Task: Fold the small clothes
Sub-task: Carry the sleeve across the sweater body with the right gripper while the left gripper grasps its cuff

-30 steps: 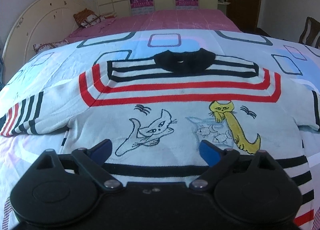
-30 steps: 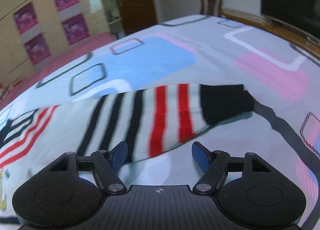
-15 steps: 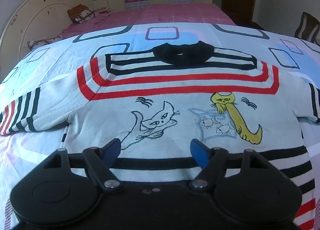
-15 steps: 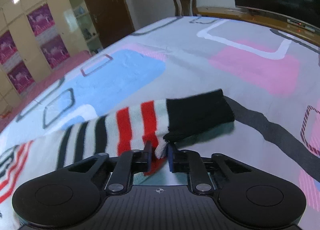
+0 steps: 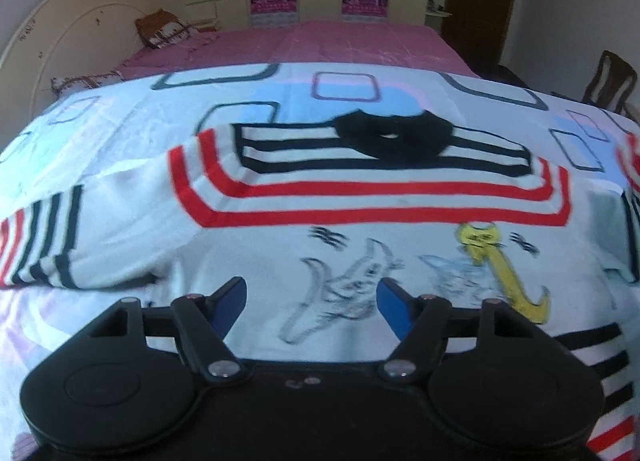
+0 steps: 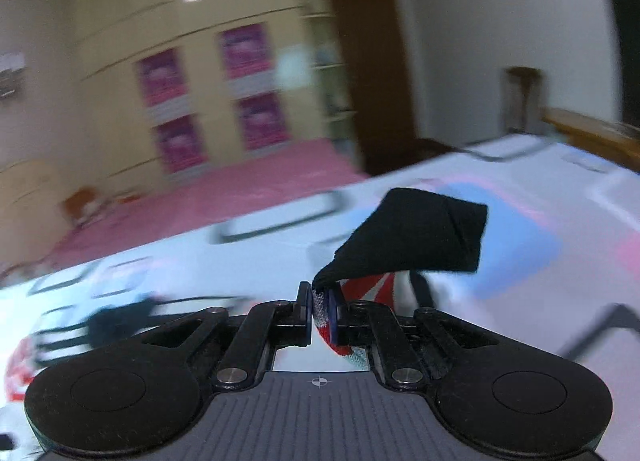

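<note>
So the sweater point(image 5: 360, 229) is lying flat, front up, on the patterned bedsheet point(image 5: 120, 133) and pretty much fills the middle of the left wrist frame. Black collar point(image 5: 394, 135) sits toward the top center, red and black stripes ring around it, and the cat drawings are lower down, just above the tool. One striped sleeve point(image 5: 36, 249) sticks out at the left edge of the frame.

The left gripper point(image 5: 312, 301) hangs over the lower part of the sweater with its blue fingers point(image 5: 230, 299) spread wide, nothing between them.

Over in the right wrist frame, which is pretty blurry, the right gripper point(image 6: 320, 311) is pinched tight on the other sleeve's cuff point(image 6: 416, 237). The black cuff end flops up and to the right above the tips, in center frame, clear of the sheet. Wardrobe point(image 6: 208, 93) in the upper left background.
</note>
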Demonstrator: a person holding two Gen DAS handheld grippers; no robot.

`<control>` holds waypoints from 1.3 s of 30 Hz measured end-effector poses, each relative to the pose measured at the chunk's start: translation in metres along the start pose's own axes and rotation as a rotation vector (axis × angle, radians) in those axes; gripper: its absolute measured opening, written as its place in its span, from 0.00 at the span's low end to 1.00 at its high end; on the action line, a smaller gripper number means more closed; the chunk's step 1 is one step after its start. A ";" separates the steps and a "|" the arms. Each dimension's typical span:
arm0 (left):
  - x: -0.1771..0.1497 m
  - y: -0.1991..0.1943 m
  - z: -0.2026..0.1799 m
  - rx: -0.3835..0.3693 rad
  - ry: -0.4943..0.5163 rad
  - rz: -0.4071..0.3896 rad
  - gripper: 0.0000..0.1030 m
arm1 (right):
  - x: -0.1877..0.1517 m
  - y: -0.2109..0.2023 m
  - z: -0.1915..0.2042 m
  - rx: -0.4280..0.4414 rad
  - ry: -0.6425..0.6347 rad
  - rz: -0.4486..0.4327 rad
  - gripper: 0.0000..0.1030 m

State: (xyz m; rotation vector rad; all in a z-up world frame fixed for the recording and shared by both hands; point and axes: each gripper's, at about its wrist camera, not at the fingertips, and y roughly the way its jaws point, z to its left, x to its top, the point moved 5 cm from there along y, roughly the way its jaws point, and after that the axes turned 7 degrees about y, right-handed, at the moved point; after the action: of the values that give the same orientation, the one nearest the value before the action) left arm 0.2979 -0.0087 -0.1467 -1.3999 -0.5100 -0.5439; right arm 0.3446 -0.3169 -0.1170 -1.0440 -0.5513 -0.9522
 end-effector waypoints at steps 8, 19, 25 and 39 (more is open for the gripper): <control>-0.003 0.012 0.039 -0.005 -0.045 0.014 0.69 | -0.092 0.053 0.125 0.184 -0.121 0.240 0.07; 0.018 0.041 0.009 -0.262 -0.107 0.029 0.69 | -0.115 0.030 0.132 0.197 -0.161 0.308 0.53; 0.035 0.075 -0.033 -0.344 -0.074 0.040 0.55 | -0.104 -0.004 0.079 0.022 -0.208 0.249 0.53; 0.055 0.068 -0.032 -0.386 -0.120 -0.129 0.09 | -0.094 0.027 -0.004 -0.186 -0.039 0.234 0.53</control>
State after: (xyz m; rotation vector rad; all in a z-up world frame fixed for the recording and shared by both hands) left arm 0.3839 -0.0372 -0.1680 -1.7836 -0.6166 -0.6914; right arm 0.3202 -0.2789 -0.2041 -1.2661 -0.3671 -0.7876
